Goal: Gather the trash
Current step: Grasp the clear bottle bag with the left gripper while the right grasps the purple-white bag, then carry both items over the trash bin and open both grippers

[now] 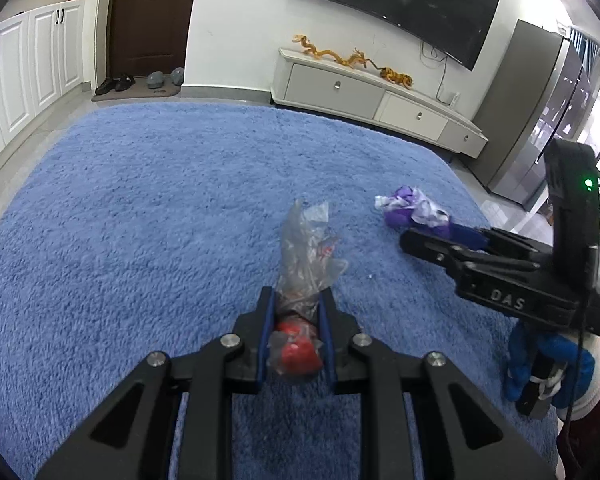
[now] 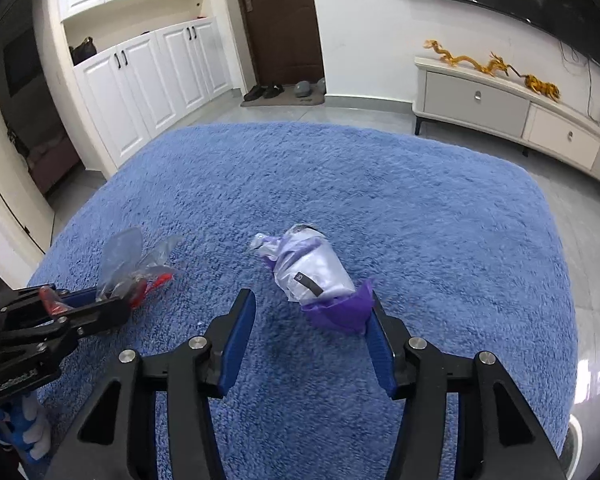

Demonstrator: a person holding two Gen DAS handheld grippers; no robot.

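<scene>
My left gripper (image 1: 298, 300) is shut on a crumpled clear plastic wrapper with red inside (image 1: 304, 264), held over the blue shaggy rug (image 1: 160, 208); this wrapper also shows in the right wrist view (image 2: 140, 268). My right gripper (image 2: 312, 308) is open, its jaws on either side of a purple and white crumpled wrapper (image 2: 312, 272) lying on the rug, the right finger touching its purple end. That wrapper also shows in the left wrist view (image 1: 412, 208), at the right gripper's (image 1: 428, 236) tips.
A white TV cabinet (image 1: 372, 96) with golden dragon figures stands along the far wall under a wall TV (image 1: 388, 4). White cupboards (image 2: 148, 76), a dark door (image 2: 280, 20) and shoes (image 2: 264, 91) are at the far left. Grey tile floor surrounds the rug.
</scene>
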